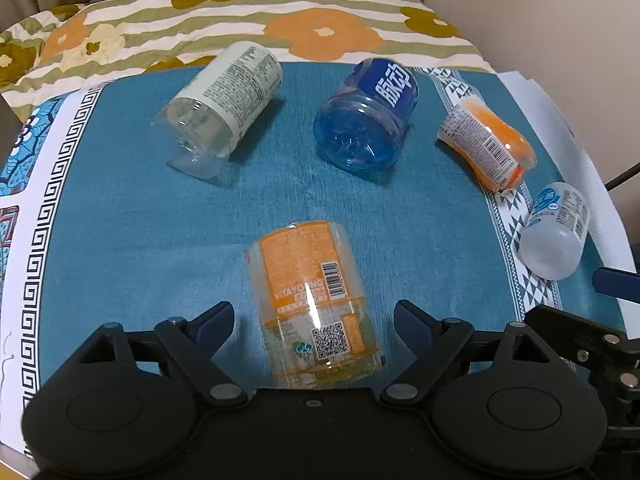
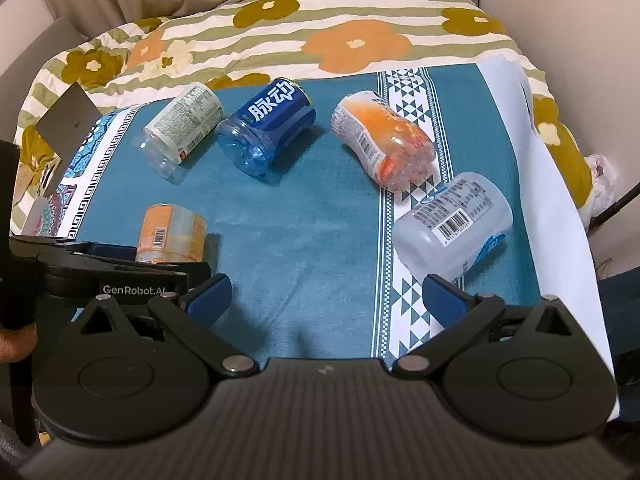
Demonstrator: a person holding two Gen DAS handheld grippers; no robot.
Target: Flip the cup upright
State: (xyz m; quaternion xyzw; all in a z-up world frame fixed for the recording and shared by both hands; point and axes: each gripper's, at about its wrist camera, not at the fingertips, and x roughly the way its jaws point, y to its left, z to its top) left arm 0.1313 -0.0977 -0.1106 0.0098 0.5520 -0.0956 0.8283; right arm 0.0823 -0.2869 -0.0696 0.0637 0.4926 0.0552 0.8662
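Several cut-bottle cups lie on their sides on a teal cloth point(image 1: 160, 240). An orange-label clear cup point(image 1: 312, 300) lies between the fingers of my open left gripper point(image 1: 314, 320), not gripped; it also shows in the right wrist view point(image 2: 172, 236). Farther back lie a white-label cup point(image 1: 224, 108), a blue cup point(image 1: 368, 116), an orange cup point(image 1: 488, 144) and a frosted cup point(image 1: 556, 232). My right gripper point(image 2: 326, 296) is open and empty, with the frosted cup point(image 2: 452, 228) just beyond its right finger.
The cloth covers a table pushed against a bed with a flowered striped quilt point(image 2: 320, 24). White paper point(image 2: 540, 168) lies along the cloth's right edge. The left gripper body point(image 2: 100, 272) sits at the left of the right wrist view.
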